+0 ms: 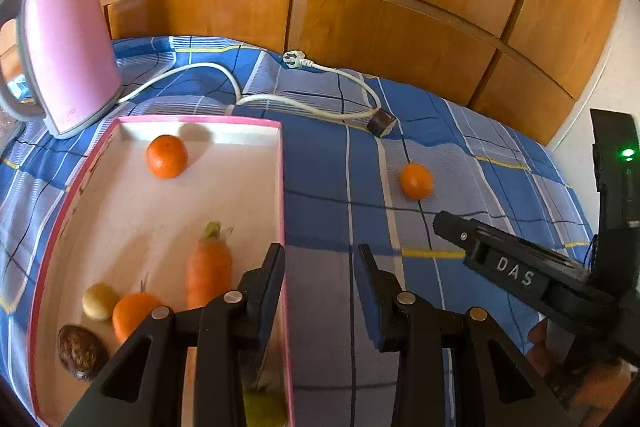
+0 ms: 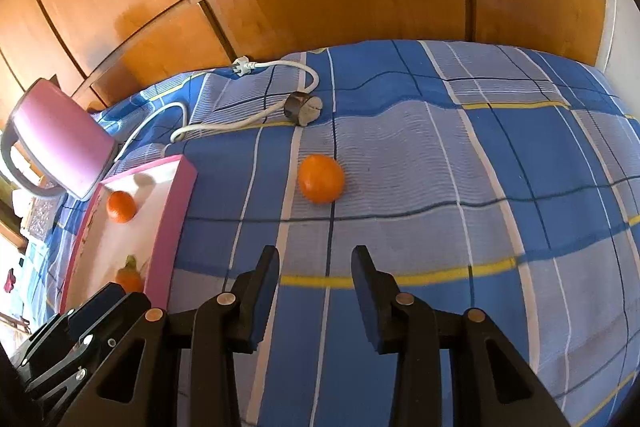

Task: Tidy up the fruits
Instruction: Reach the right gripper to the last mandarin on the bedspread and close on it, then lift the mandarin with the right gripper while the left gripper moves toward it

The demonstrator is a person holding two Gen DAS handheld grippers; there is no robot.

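A pink-rimmed white box (image 1: 282,187) (image 2: 182,187) lies on the blue checked cloth. It holds an orange (image 1: 166,156) (image 2: 121,206), a carrot (image 1: 209,267) (image 2: 129,277), a second orange (image 1: 134,313), a small yellow fruit (image 1: 100,301) and a brown nut-like fruit (image 1: 82,351). A loose orange (image 1: 416,180) (image 2: 321,178) sits on the cloth right of the box. My left gripper (image 1: 320,259) is open and empty, its jaws astride the box's right wall. My right gripper (image 2: 314,263) (image 1: 444,221) is open and empty, short of the loose orange.
A pink kettle (image 1: 66,47) (image 2: 60,139) stands behind the box at left. Its white cord (image 1: 304,103) (image 2: 224,127) and plug (image 1: 294,60) lie across the cloth, with a small dark cylinder (image 1: 381,123) (image 2: 303,105). Wooden cupboard doors (image 1: 400,7) back the surface.
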